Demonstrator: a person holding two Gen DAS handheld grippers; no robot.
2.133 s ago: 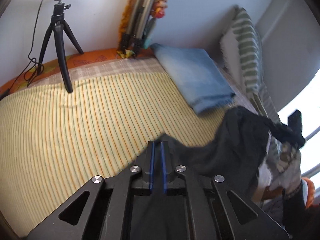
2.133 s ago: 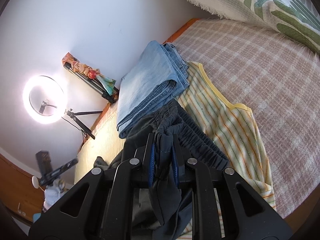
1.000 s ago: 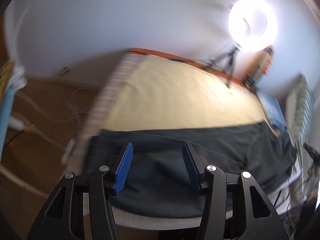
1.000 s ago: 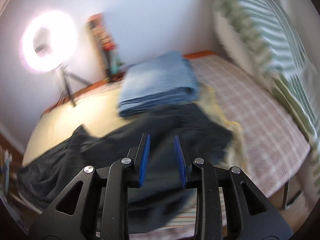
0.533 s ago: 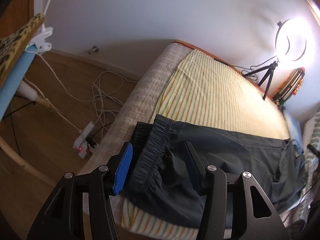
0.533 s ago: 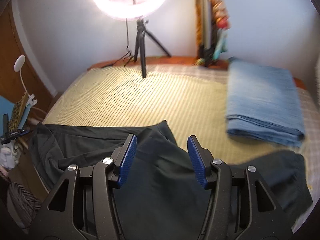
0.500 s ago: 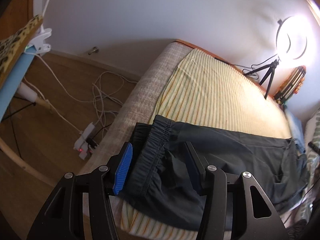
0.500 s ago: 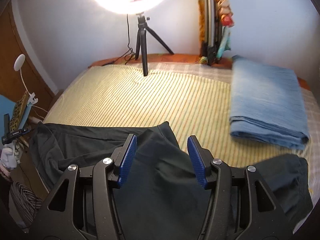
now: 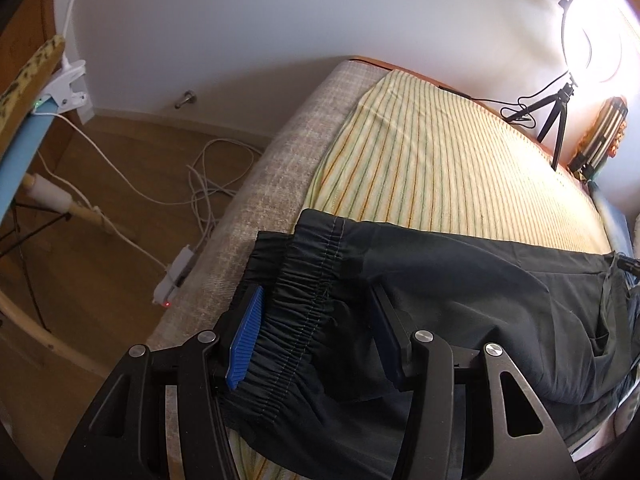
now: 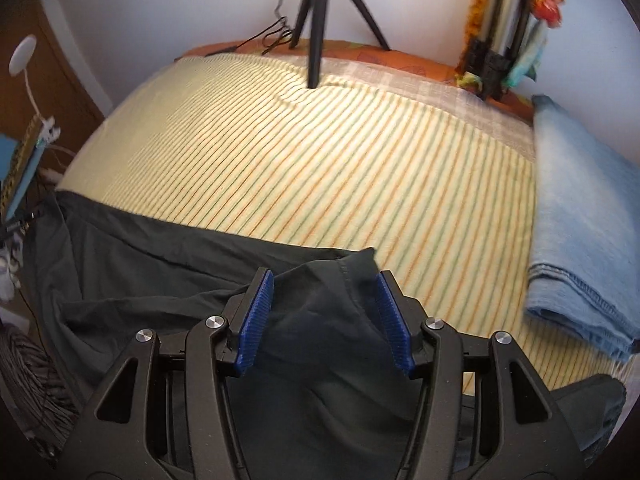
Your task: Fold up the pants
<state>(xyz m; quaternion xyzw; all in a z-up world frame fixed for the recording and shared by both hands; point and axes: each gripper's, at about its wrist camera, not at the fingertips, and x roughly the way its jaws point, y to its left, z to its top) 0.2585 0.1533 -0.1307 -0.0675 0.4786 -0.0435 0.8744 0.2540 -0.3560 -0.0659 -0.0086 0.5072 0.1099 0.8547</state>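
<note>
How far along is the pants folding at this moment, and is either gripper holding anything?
Done: the dark pants lie spread lengthwise along the near edge of the striped sheet. In hand: nothing; the left gripper stands open over the elastic waistband, and the right gripper, whose jaws have just been opening, stands open over the other end. Left: every fold, since the cloth is rumpled and unfolded. The folded jeans lie apart.

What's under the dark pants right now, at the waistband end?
The dark pants lie on the yellow striped sheet; the elastic waistband reaches past the sheet's edge onto the grey checked mattress. Anything beneath the fabric itself is covered.
</note>
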